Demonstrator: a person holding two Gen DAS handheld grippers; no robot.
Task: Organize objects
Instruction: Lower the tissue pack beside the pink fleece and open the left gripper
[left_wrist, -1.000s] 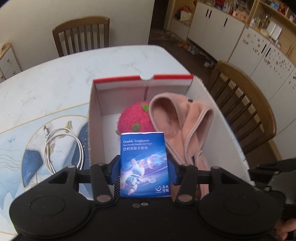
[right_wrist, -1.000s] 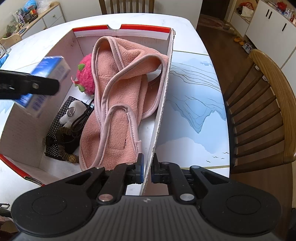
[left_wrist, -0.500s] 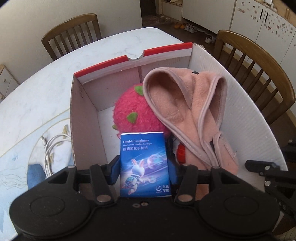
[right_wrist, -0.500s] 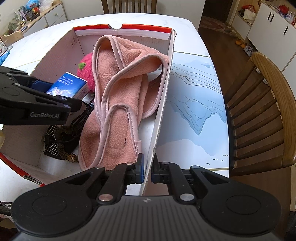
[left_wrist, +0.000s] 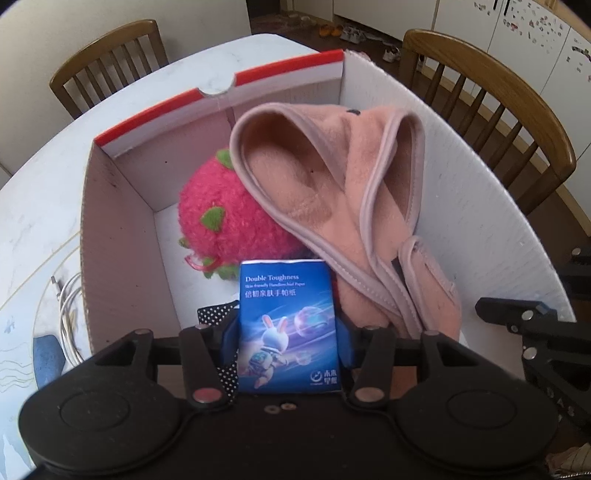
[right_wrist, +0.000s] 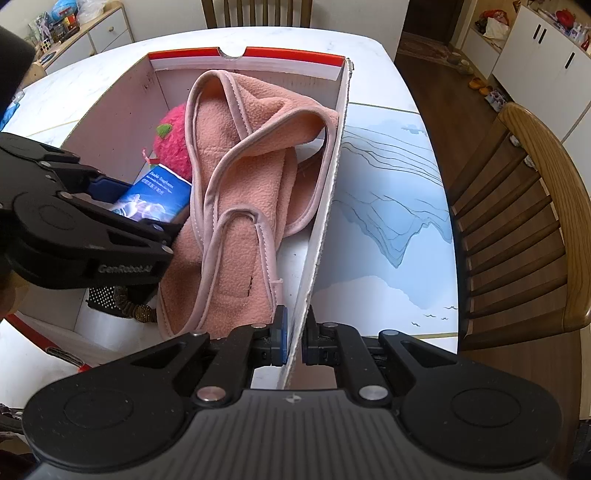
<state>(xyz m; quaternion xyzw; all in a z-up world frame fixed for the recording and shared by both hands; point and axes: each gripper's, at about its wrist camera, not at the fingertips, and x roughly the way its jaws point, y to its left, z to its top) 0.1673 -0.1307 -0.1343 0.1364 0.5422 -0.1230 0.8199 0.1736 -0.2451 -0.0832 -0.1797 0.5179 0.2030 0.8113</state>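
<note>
L gripper clamps blue soft tissue pack at sides: light, squashy. R gripper pinches white corrugated box wall.

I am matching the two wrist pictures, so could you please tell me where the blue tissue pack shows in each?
Left wrist: the blue tissue pack stands bottom centre, clamped in the left tool.
Right wrist: it lies at left of centre, beside the pink fleece.
Shared landmark: the box's red rim.
</note>
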